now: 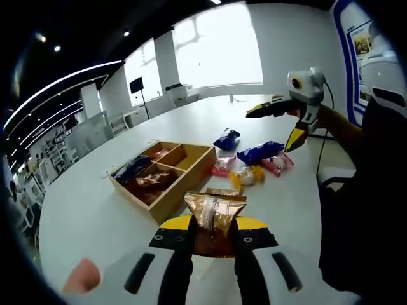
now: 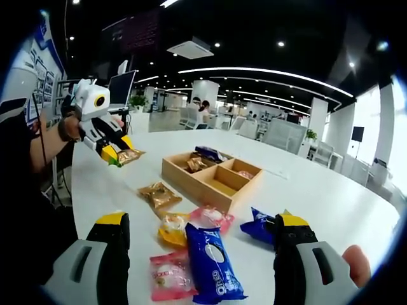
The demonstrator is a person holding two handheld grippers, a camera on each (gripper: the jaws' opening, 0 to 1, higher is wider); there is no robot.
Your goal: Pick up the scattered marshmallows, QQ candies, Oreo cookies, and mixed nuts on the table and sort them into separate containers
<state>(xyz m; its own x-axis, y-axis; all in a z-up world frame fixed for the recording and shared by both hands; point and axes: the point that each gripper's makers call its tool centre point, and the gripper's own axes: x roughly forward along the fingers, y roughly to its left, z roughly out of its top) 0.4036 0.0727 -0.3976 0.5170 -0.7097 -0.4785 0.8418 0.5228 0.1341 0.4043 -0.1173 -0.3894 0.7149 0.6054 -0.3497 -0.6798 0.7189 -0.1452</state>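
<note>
Left gripper view shows the gold nut packet (image 1: 215, 213) clamped between the left gripper (image 1: 213, 244) jaws, held above the table (image 1: 82, 210) just short of the wooden tray (image 1: 191, 181). Sorting is under way; next, carry it over a compartment and release. The right gripper (image 2: 202, 244) hovers with jaws wide apart above the Oreo pack (image 2: 213, 264). Open tabletop surrounds the tray.
</note>
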